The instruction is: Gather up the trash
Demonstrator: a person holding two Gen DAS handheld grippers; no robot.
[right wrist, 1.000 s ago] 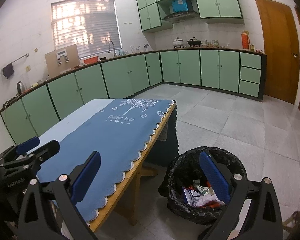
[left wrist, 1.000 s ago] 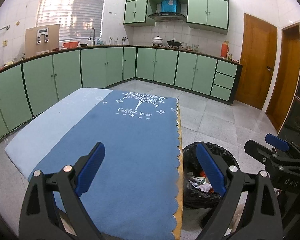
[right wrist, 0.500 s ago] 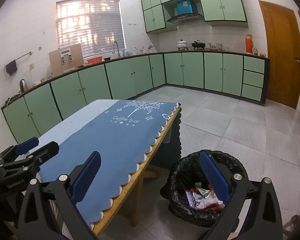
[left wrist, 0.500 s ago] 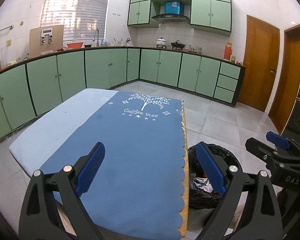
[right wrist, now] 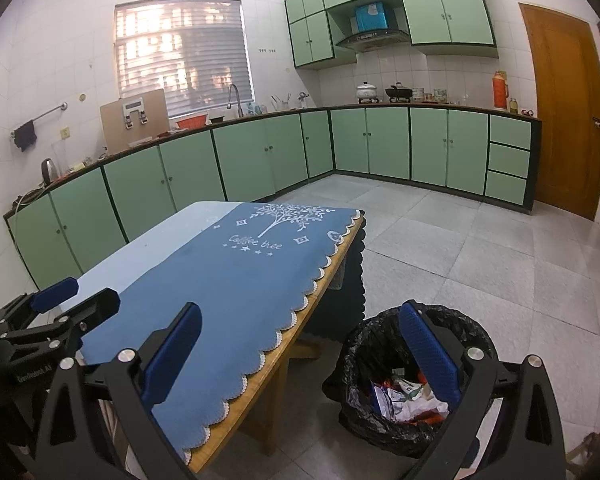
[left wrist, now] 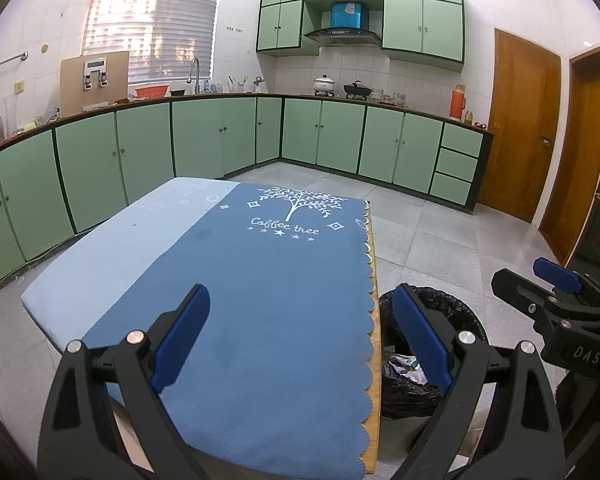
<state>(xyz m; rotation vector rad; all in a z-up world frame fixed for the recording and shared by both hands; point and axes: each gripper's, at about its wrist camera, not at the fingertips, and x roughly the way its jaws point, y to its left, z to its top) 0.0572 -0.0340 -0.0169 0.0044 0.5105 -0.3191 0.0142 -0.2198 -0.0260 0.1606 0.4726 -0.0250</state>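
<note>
A bin lined with a black bag point(right wrist: 384, 344) stands on the floor beside the table's right edge, holding crumpled wrappers and paper point(right wrist: 404, 400). The same bin point(left wrist: 452, 312) shows low right in the left wrist view, partly behind a finger. My left gripper point(left wrist: 300, 344) hovers open over the blue cloth, empty. My right gripper point(right wrist: 300, 356) is open and empty too, spanning the table edge and the bin. Each gripper appears in the other's view: the right one point(left wrist: 556, 300), the left one point(right wrist: 60, 312). No loose trash shows on the table.
The wooden table point(right wrist: 300, 336) carries a blue "Coffee tree" cloth point(left wrist: 268, 280) over a pale blue one point(left wrist: 120, 248). Green cabinets point(left wrist: 204, 144) line the left and far walls. Wooden doors point(left wrist: 524, 128) stand at the right. Grey floor tiles point(right wrist: 480, 264) stretch beyond the bin.
Both grippers have risen and pulled back a little, so the table and bin sit lower and farther in view. Jaws stay apart and empty throughout.
</note>
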